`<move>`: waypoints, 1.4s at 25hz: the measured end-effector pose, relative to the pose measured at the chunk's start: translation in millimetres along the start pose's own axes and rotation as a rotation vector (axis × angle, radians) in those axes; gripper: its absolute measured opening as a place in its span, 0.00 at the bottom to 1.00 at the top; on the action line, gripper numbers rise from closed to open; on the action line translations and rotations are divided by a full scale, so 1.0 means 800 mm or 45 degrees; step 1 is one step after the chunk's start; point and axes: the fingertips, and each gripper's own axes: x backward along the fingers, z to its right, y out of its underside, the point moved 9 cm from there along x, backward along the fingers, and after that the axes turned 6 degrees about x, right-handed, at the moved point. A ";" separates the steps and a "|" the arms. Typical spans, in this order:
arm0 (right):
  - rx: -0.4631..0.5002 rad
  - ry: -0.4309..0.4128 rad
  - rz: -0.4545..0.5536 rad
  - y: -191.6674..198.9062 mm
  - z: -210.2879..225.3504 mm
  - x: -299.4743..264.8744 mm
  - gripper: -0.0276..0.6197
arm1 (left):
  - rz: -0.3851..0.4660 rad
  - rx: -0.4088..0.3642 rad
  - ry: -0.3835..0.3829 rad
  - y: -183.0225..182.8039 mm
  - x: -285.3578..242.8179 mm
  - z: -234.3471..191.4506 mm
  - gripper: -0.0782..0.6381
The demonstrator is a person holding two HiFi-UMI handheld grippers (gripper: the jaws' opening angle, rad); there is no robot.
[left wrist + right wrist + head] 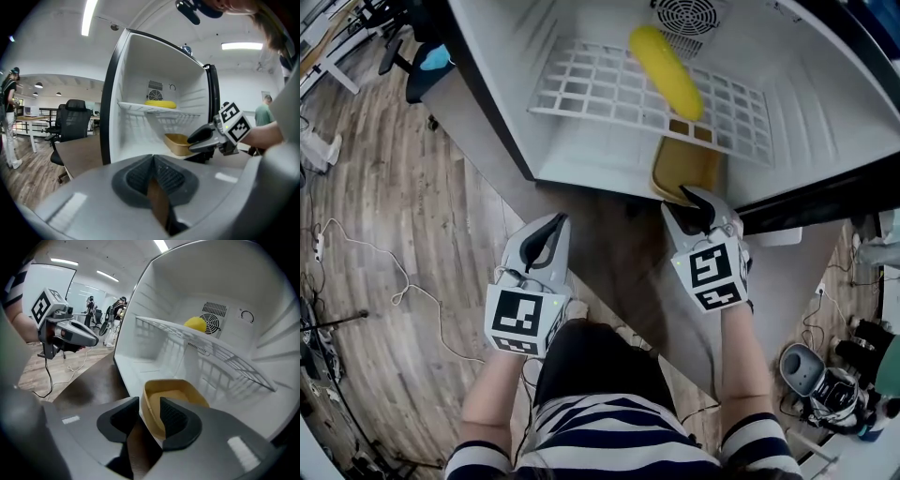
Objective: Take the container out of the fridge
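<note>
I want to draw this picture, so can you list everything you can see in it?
fridge: 1, white, open, on the table
wire shelf: 1, white, inside the fridge
oblong thing: 1, yellow, on the wire shelf
container: 1, yellow, fridge floor, front
table: 1, brown, under the fridge
office chair: 1, black, beside the table
left hand-held gripper: 1, grey, shut, empty
right hand-held gripper: 1, grey, open, jaws either side of the container's near wall
</note>
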 end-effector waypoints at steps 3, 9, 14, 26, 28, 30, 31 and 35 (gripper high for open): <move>0.073 -0.012 -0.031 0.001 0.001 -0.009 0.26 | -0.009 0.008 -0.002 0.004 -0.008 -0.004 0.11; 0.174 -0.058 -0.071 -0.002 0.000 -0.020 0.20 | -0.006 0.008 -0.009 0.005 -0.014 -0.008 0.11; 0.201 -0.112 -0.082 -0.005 0.002 -0.025 0.08 | -0.003 0.008 -0.017 0.003 -0.014 -0.014 0.11; 0.229 -0.145 -0.062 -0.017 -0.015 0.003 0.07 | 0.008 0.029 -0.014 -0.007 0.001 -0.015 0.11; 0.239 -0.153 -0.057 -0.019 -0.021 0.013 0.07 | 0.013 0.025 -0.011 -0.010 0.006 -0.011 0.11; 0.249 -0.165 -0.048 -0.021 -0.027 0.023 0.07 | 0.020 0.018 -0.013 -0.013 0.013 -0.006 0.11; 0.255 -0.171 -0.042 -0.022 -0.030 0.028 0.07 | 0.026 0.016 -0.016 -0.015 0.016 -0.003 0.11; 0.266 -0.182 -0.011 -0.025 -0.041 0.052 0.07 | 0.039 0.015 -0.029 -0.022 0.033 0.008 0.11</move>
